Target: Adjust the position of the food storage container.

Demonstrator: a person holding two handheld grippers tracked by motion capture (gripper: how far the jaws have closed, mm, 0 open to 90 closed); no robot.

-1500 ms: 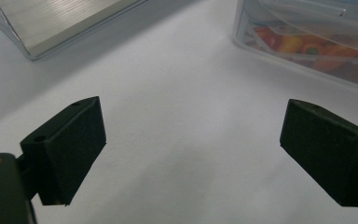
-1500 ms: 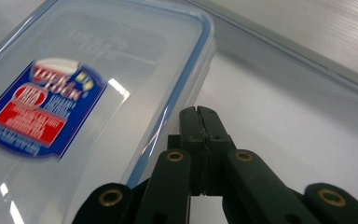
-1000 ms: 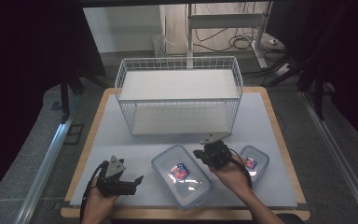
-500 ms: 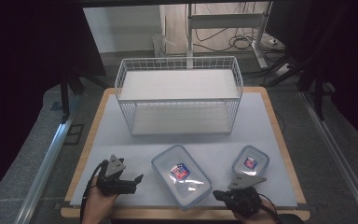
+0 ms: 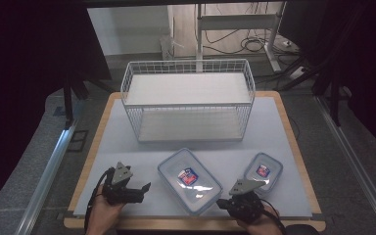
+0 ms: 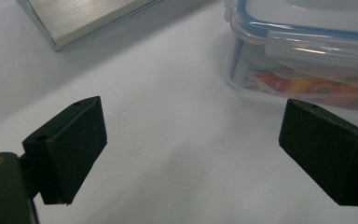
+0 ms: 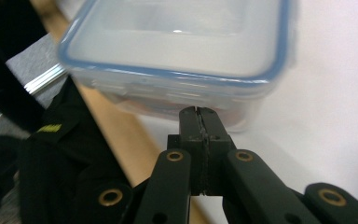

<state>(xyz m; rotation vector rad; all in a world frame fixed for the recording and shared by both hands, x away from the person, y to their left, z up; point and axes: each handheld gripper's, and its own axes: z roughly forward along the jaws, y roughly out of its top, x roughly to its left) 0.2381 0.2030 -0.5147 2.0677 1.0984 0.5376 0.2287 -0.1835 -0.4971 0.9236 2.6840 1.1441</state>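
the large clear rectangular plastic box with a blue-sealed lid (image 5: 190, 180) sits at the table's near edge between the grippers, seemingly for two-sided handling: left gripper (image 5: 144, 188) gapes empty beside it, right gripper (image 5: 221, 202) pinched closed on nothing.

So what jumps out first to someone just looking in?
The white wire basket standing at the back of the table, then the two lidded clear boxes in front: a large box at centre and a small box to its right. The left gripper is open, the right gripper shut.
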